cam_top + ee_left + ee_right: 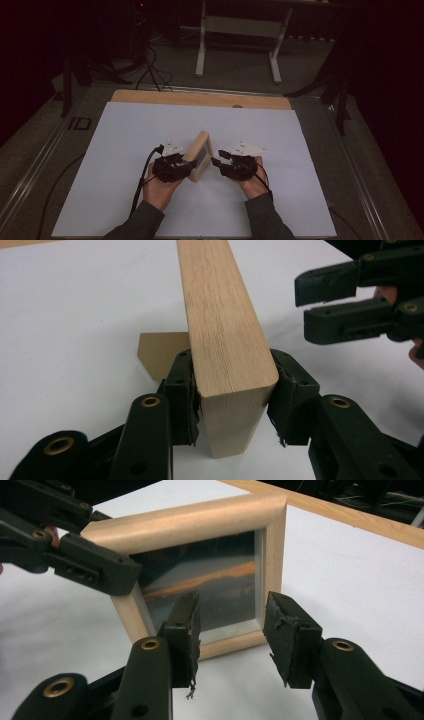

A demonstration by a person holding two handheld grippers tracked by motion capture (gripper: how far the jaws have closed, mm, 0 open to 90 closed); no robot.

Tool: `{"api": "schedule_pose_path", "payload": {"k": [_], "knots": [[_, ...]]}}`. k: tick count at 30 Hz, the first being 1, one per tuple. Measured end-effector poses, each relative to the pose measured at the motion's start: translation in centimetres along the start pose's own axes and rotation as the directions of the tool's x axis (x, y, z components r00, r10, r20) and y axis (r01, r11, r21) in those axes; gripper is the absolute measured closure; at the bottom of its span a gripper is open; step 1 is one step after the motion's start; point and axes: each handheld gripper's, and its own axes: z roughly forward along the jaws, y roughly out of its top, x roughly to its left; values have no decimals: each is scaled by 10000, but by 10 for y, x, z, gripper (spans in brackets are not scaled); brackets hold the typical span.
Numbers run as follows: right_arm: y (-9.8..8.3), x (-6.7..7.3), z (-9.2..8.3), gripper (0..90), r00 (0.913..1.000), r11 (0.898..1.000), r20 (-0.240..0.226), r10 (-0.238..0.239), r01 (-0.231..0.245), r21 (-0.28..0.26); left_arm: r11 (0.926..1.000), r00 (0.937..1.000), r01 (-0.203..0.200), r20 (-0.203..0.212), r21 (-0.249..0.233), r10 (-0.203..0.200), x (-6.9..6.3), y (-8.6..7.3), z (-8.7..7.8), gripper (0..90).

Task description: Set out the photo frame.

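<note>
Pinched at its near corner by the left gripper (pixel 232 400) alone, the upright wooden frame (pixel 199 156) may twist or topple, since the right gripper (pixel 231 630) waits with jaws spread, empty.

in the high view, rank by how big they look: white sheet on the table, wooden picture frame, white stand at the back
1. white sheet, by far the largest.
2. white stand, though it is farther from the camera, so its true size against the frame is unsure.
3. wooden picture frame, smallest as seen, partly covered by the left tongs.
</note>
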Motion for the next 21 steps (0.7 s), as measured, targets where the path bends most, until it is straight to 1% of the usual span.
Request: {"api": "schedule_pose_path", "payload": {"k": [6, 10, 13, 15, 16, 21], "knots": [[2, -2, -4, 574, 9999, 9998, 117, 39, -37, -186, 9991, 9991, -423, -56, 84, 423, -6, 0, 0, 602], [4, -3, -7, 590, 9997, 9992, 239, 107, -98, -394, 9986, 9986, -522, -101, 84, 523, -8, 1, 1, 604], [5, -2, -8, 650, 9989, 9986, 455, 51, -27, -534, 9982, 9982, -588, -105, 108, 589, -8, 1, 1, 604], [8, -1, -9, 689, 9981, 9984, 602, -89, 122, -554, 9981, 9980, -613, -118, 116, 615, -9, 1, 1, 604], [9, -1, -9, 712, 9977, 9981, 650, -173, 211, -573, 9979, 9979, -630, -118, 120, 631, -9, 1, 1, 604], [16, 0, -9, 836, 9958, 9971, 868, -303, 361, -664, 9977, 9977, -671, -120, 66, 672, -10, 0, 1, 604]]}}
